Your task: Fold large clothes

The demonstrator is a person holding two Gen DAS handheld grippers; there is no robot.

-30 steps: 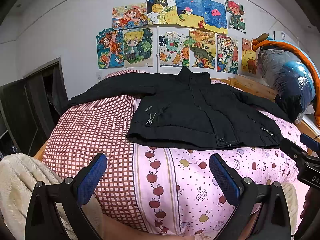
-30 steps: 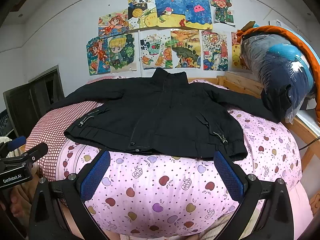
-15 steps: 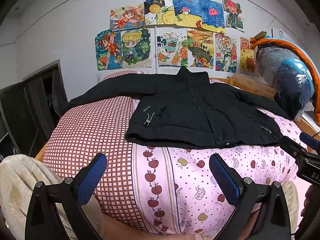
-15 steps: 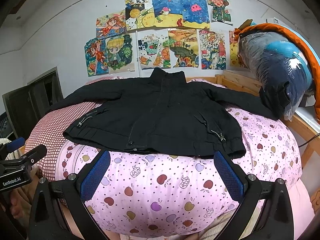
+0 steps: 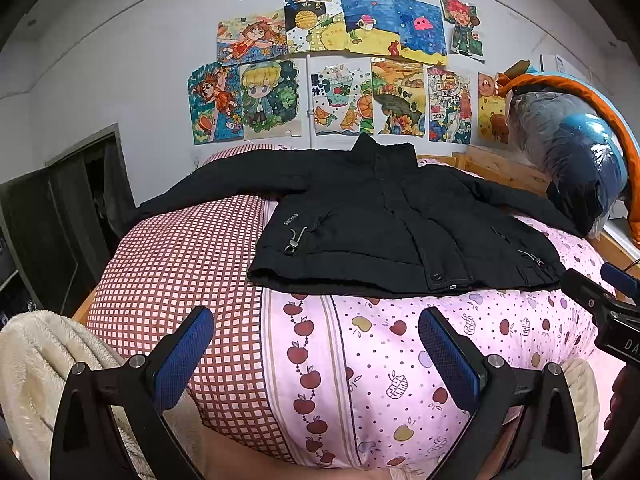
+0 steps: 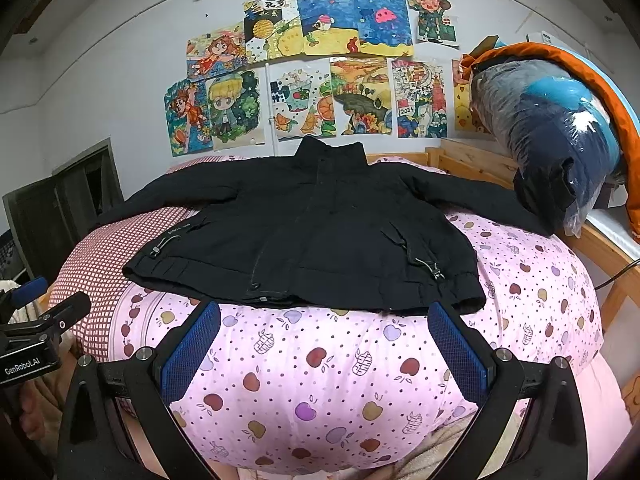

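Note:
A black jacket point(image 5: 384, 224) lies flat and face up on the bed, collar toward the wall, both sleeves spread out sideways; the right wrist view shows this jacket point(image 6: 312, 236) too. My left gripper point(image 5: 316, 344) is open, short of the hem, with nothing between its blue pads. My right gripper point(image 6: 324, 340) is open as well, its tips just below the hem's near edge. The right gripper's body point(image 5: 600, 304) shows at the right edge of the left wrist view, and the left gripper's body point(image 6: 36, 328) at the left edge of the right wrist view.
The bed carries a pink apple-print quilt point(image 6: 340, 380) and a red checked cover point(image 5: 176, 264). A wrapped bundle of bedding point(image 6: 552, 128) sits at the right on a wooden frame point(image 6: 472, 160). A cream fleece blanket point(image 5: 36, 364) lies at the lower left. Dark cabinet point(image 5: 60, 220) at left.
Both grippers have edged slightly forward toward the jacket's hem. Both stay open. The jacket has not moved.

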